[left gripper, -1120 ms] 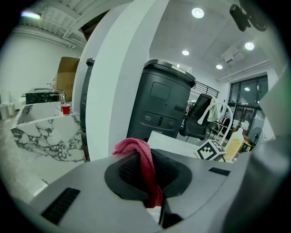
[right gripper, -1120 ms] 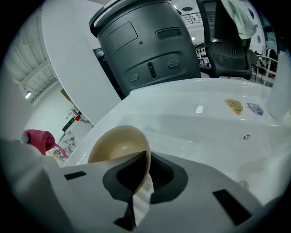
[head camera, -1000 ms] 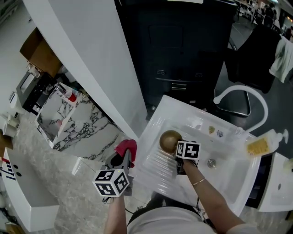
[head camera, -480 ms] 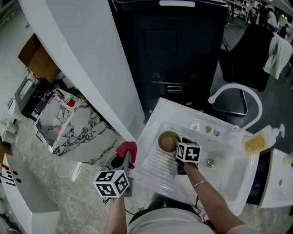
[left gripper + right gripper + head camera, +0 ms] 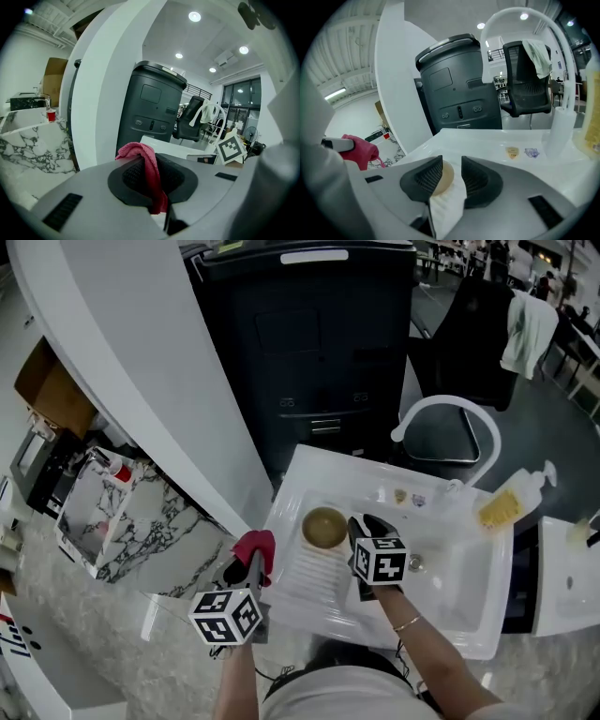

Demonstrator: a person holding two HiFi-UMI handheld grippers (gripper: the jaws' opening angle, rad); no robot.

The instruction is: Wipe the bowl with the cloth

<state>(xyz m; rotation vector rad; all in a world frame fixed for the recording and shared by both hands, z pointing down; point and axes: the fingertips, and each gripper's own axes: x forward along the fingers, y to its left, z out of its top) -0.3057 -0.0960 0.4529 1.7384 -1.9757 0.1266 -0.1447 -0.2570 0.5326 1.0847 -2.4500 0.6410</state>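
Bowl [image 5: 324, 527] resting on the sink unit [image 5: 467, 615], near its left edge.
The white unit carries the tan bowl on its ribbed drainboard, toward the far left corner. The right gripper [image 5: 451, 164] sits just beside the bowl, its jaws closing with a clear gap between them, and the rim seems to lie just beyond the pads rather than pressed by them. Off the unit's left edge, the left gripper [image 5: 154, 165] is clamped on a pink cloth [image 5: 140, 151].
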